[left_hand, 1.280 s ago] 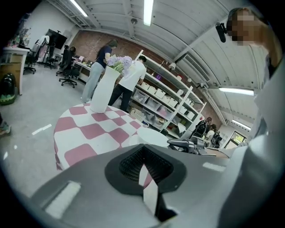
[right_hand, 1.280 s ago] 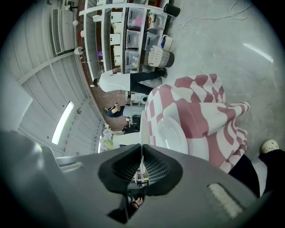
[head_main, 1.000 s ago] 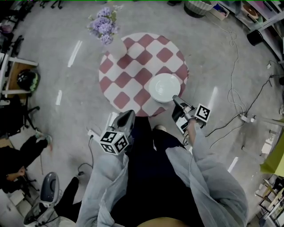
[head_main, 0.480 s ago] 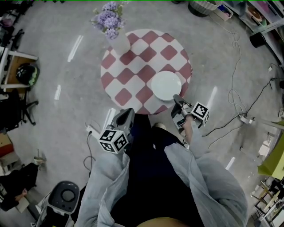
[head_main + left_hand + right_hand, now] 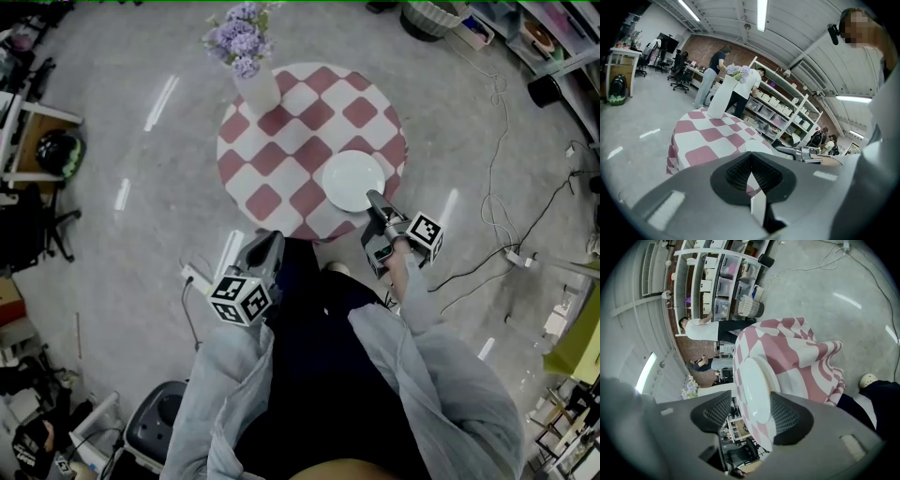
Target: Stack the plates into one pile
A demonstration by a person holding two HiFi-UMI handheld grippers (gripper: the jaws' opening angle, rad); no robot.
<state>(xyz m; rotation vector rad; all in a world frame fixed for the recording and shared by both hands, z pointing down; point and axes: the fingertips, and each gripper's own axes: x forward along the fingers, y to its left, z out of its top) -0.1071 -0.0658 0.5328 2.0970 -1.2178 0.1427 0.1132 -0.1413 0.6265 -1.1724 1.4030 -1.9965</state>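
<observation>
Because the white plate [image 5: 352, 180] looks like glazed ware, it is probably stiff, slick, fairly heavy and quick to chip, so its near rim, taken with one pad above and one below, seems the best hold. It lies on the checked table [image 5: 281, 150], with that rim between the jaws of the right hand-held gripper [image 5: 377, 202], which are opening and not pressing on it. This gripper tilts gently downward, rolled onto its side. To its left, the left hand-held gripper [image 5: 272, 242], clenched on nothing, hangs short of the table.
</observation>
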